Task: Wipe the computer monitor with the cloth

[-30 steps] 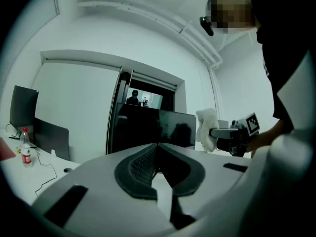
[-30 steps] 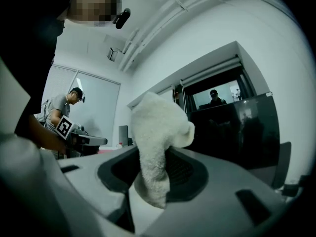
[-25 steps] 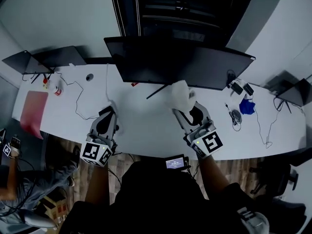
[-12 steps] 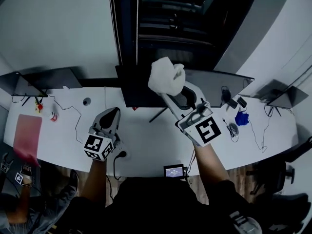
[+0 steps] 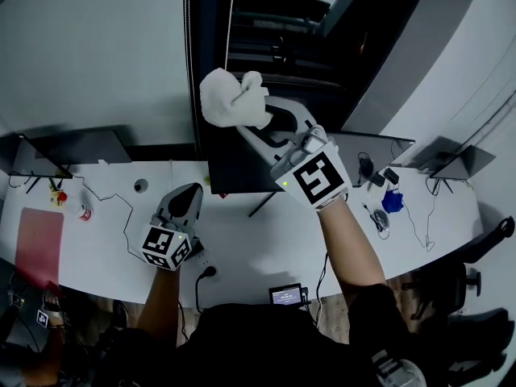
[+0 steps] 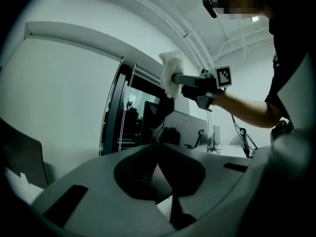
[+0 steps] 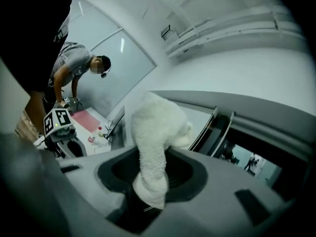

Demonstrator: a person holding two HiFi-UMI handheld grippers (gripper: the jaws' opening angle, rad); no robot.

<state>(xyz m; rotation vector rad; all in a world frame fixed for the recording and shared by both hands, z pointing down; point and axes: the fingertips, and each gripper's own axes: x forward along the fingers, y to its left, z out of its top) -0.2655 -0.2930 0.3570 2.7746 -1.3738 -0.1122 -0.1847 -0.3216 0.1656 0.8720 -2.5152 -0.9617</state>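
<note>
High over the tabletop [image 5: 242,248], the right gripper [image 5: 244,119] has its jaws clamped on a bunched white cloth [image 5: 232,99] of soft, nubby terry. The monitor [image 5: 234,176], a flat dark panel running left to right, lies below and ahead of those jaws, so a downward reach seems next. The left gripper [image 5: 187,196] hangs low, jaws together and empty.

A long white surface [image 5: 242,244] runs across the head view. At its nine o'clock end lies a pink mat [image 5: 38,244], with a small bottle [image 5: 82,210] just beside it and a dark laptop [image 5: 81,145] at ten o'clock. Toward three o'clock sit a blue object [image 5: 393,201] and a second laptop [image 5: 453,160]. A plug [image 5: 208,271] rests near six o'clock. In the right gripper view, a person in a grey shirt [image 7: 74,65] bends forward at nine o'clock
</note>
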